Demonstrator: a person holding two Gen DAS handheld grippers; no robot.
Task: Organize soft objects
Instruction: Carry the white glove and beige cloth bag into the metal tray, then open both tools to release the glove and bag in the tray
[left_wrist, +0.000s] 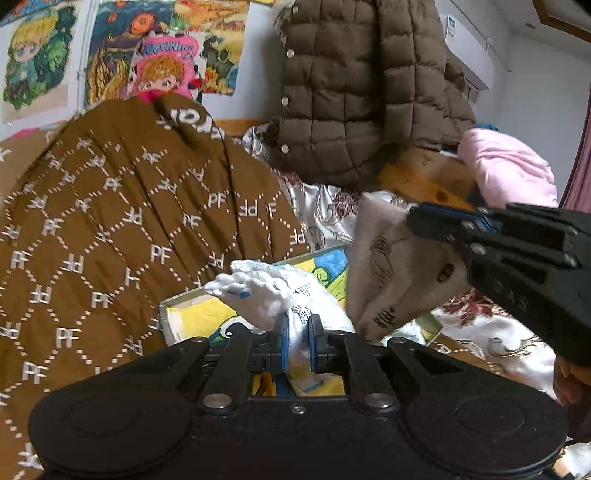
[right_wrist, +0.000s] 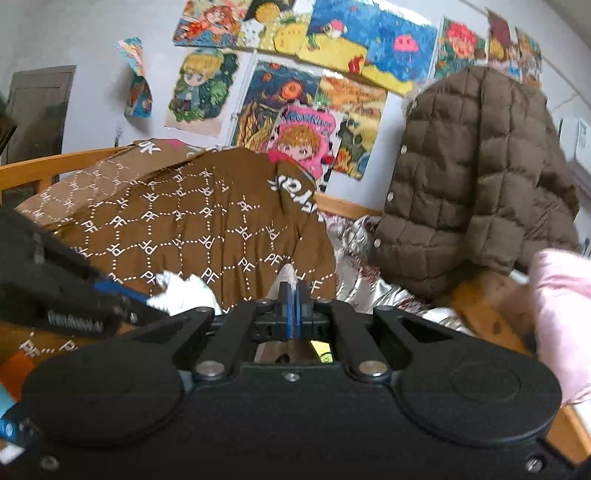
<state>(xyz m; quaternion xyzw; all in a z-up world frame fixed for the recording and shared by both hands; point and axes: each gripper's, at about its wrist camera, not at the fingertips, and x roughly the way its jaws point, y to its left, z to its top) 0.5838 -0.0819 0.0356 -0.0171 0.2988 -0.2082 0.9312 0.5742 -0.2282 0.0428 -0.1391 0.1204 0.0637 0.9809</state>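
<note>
Huge brown quilt (left_wrist: 122, 229) with the white PF pattern, heaped across the left of the bed and filling most of both views. Next biggest, a brown puffy jacket (left_wrist: 354, 92) hanging against the wall on the right, snap buttons down its front edge. Colourful cartoon posters (right_wrist: 295, 110) plastered over the wall behind all that. Shiny floral bedsheet (left_wrist: 491, 332) showing underneath in the gaps, with a wooden bed frame (right_wrist: 66, 158) peeking out behind the quilt. Pink padded bundle (left_wrist: 509, 170) off to the far right, just beside the jacket's hem. Bright picture book (left_wrist: 195, 317) lying flat low down, right at the quilt's edge. Then the small stuff: a grey-beige soft cloth thing (left_wrist: 391, 266) with dark stitch marks, dangling from the right gripper (right_wrist: 294, 306), fingers pinched fully together on a fold of it. Can't tell exactly what it is, bit blurry. Lastly a white knit glove (left_wrist: 280, 295) clamped in the left gripper (left_wrist: 297, 341), blue pads nearly closed around the cuff, glove fingers sticking out over the book.
</note>
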